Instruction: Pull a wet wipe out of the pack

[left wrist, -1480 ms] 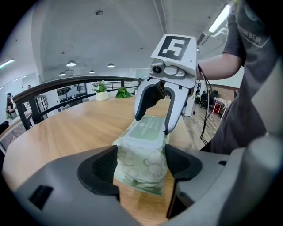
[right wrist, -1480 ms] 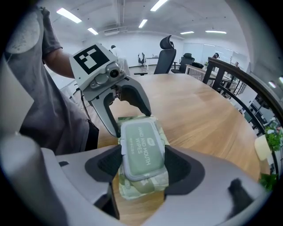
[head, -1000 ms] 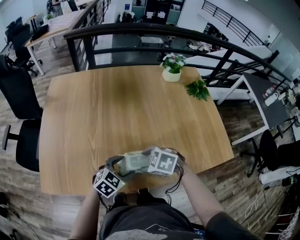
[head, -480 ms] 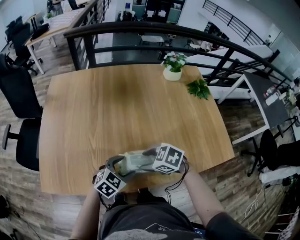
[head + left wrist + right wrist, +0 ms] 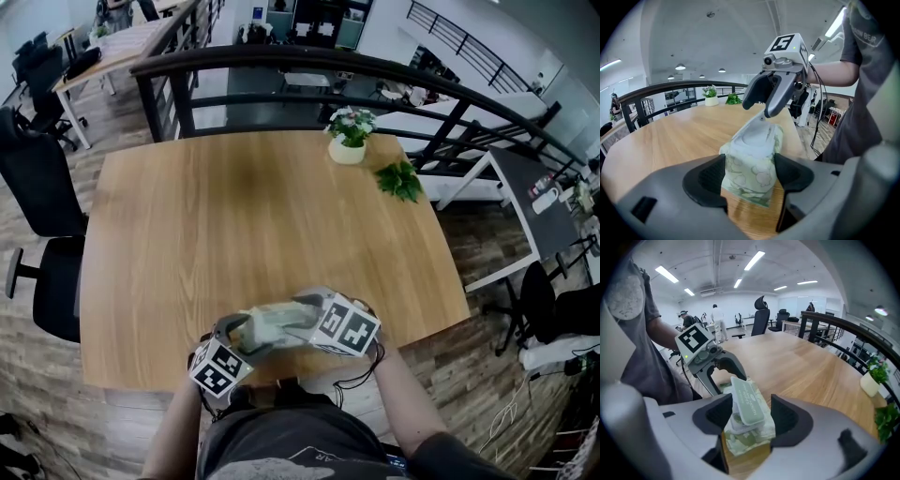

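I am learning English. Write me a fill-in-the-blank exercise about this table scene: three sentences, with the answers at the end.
1. The left tongs grip the wet wipe pack on a ___ table.
2. The pack's white lid is flipped ___.
3. At the table's far edge stands a white pot of ___.
Missing words: wooden; open; flowers.

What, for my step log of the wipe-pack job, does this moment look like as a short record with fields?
pack: green-and-white patterned soft wet-wipe pack, at the near edge of the light wooden table
lid: pale plastic flip lid, raised
left gripper: jaws clamped on the pack's sides
right gripper: jaws apart, just been closing; lid between them, gap at one pad
far side of table: white pot of flowers, green leafy sprig
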Demonstrator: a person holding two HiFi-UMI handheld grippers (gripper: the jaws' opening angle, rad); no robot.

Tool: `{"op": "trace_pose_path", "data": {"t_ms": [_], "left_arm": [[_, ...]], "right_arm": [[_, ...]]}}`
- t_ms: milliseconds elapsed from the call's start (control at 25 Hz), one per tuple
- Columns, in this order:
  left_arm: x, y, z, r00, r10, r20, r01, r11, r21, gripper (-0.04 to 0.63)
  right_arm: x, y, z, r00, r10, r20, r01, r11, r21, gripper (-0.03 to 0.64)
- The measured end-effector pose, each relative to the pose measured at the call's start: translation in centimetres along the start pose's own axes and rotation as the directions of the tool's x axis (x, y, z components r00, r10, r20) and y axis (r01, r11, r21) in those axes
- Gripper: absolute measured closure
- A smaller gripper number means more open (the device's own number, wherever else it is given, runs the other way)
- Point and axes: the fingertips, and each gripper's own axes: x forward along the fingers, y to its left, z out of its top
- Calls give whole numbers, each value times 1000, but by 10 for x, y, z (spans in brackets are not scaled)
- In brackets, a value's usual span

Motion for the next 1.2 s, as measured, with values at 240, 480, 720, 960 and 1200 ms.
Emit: {"op": "trace_pose_path", "data": {"t_ms": [240,480,720,960,1200], "left_arm": [[-1,-2,2,1000,14,-7,-14,1000,-1,259],[0,0,2,1000,26,-14,-26,1000,-10,259],[-1,1,0,999,37,-16,-37,999,-26,259],[-1,1,1,998,55,-23,-56,998,-31,259],[-27,4,22,991,117,60,-111,989,-96,259]], "right_arm": [[-4,-36,10,990,-131,59,128,991,42,351],[15,-70,-3,972,-229,48,223,968,116,358],[33,-82,-24,976,-219,14,212,956,202,362],[34,-85,-28,980,-193,45,176,952,252,364],[5,-82,-15,968,-207,142,166,952,256,364]]}}
